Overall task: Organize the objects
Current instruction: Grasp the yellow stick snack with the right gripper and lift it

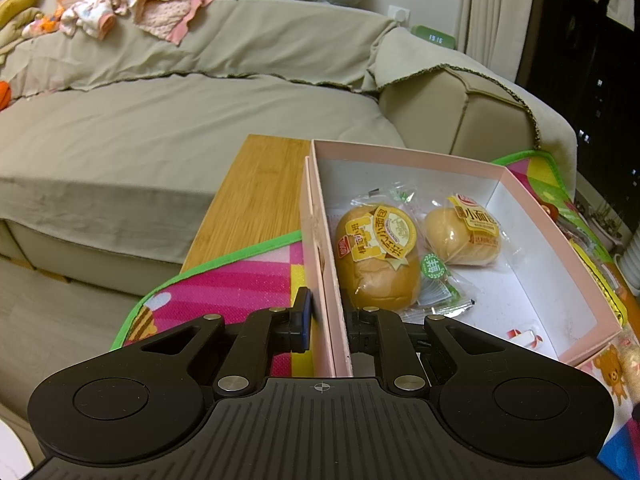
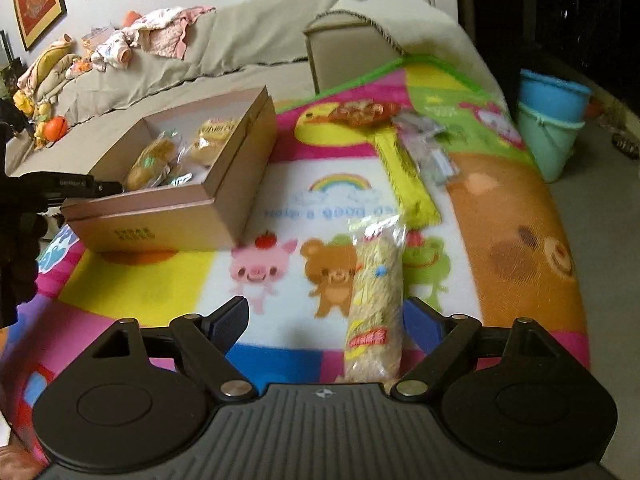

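A pink cardboard box (image 1: 520, 196) lies open on a colourful play mat (image 1: 224, 280). Inside it are two wrapped buns, a large one (image 1: 376, 256) and a smaller one (image 1: 464, 236). My left gripper (image 1: 330, 326) is shut on the box's near side wall, one finger inside and one outside. In the right wrist view the same box (image 2: 176, 216) sits at the left. My right gripper (image 2: 326, 322) stands open low over the mat. A long clear snack packet (image 2: 374, 304) lies between its fingers, close to the right fingertip (image 2: 420, 326), and neither pad presses on it.
Farther along the mat (image 2: 512, 216) lie a yellow stick packet (image 2: 408, 176), a clear bag (image 2: 424, 144) and an orange-red snack bag (image 2: 360, 112). Stacked blue and green buckets (image 2: 552, 120) stand on the floor at the right. A sofa (image 1: 160, 120) runs behind a wooden tabletop (image 1: 256, 200).
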